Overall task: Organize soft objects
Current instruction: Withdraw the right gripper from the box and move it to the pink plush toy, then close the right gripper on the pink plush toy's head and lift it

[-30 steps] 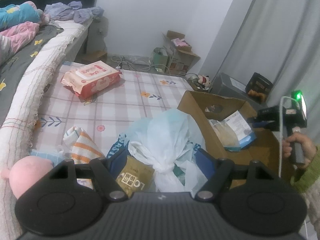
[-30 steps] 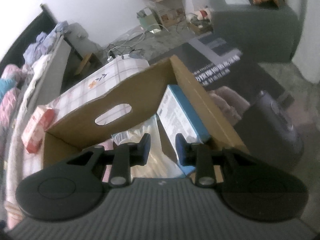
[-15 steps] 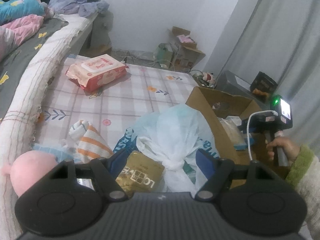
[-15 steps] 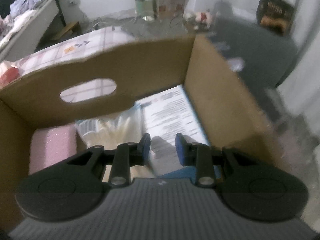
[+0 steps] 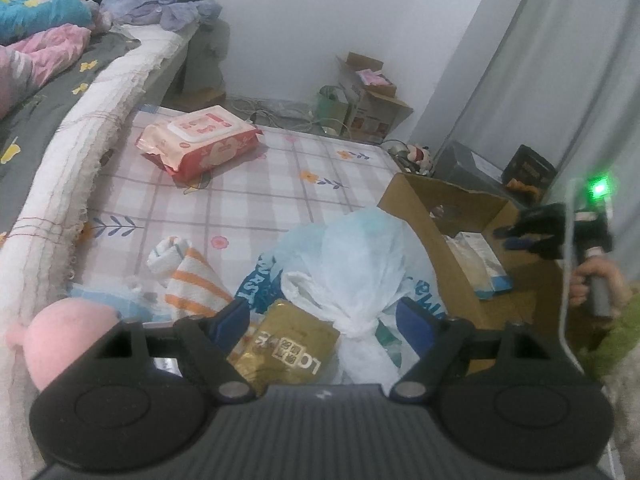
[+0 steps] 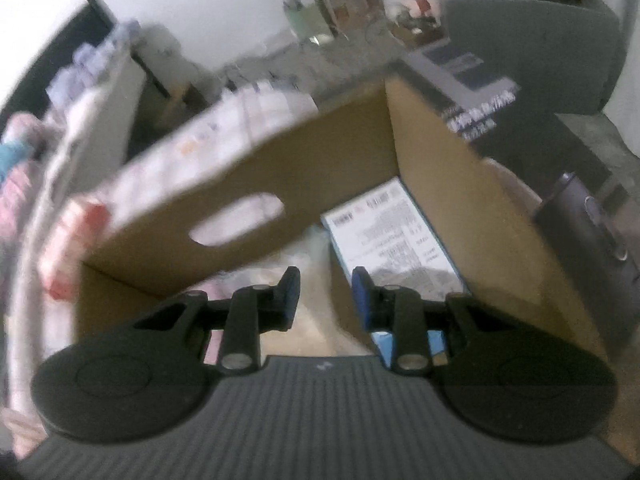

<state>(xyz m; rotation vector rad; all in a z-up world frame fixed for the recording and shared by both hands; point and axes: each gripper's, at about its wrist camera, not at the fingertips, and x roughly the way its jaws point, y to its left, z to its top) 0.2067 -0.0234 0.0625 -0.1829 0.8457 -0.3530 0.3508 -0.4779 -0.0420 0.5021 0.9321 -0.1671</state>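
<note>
My left gripper (image 5: 324, 320) hovers low over a knotted white and pale-blue plastic bag (image 5: 352, 256) and a gold packet (image 5: 288, 344). Its jaws are opening; both lie between the fingers and the pads do not press on them. A cloth with orange and white stripes (image 5: 192, 276) and a pink plush (image 5: 68, 336) lie to the left. My right gripper (image 6: 325, 292) points down into the cardboard box (image 6: 240, 184). Its jaws are opening from a narrow gap with nothing in it. A blue and white pack (image 6: 392, 232) leans inside the box.
A pink wet-wipes pack (image 5: 200, 140) lies further back on the checked sheet (image 5: 260, 200). The bed edge (image 5: 80, 152) runs along the left. A hand (image 5: 592, 280) holds the right gripper over the box (image 5: 416, 208). Boxes and dark cases stand by the curtain.
The right wrist view has swung and is blurred: the box's far wall now tilts and the blue and white pack sits further right. The left gripper's fingers stand slightly wider apart.
</note>
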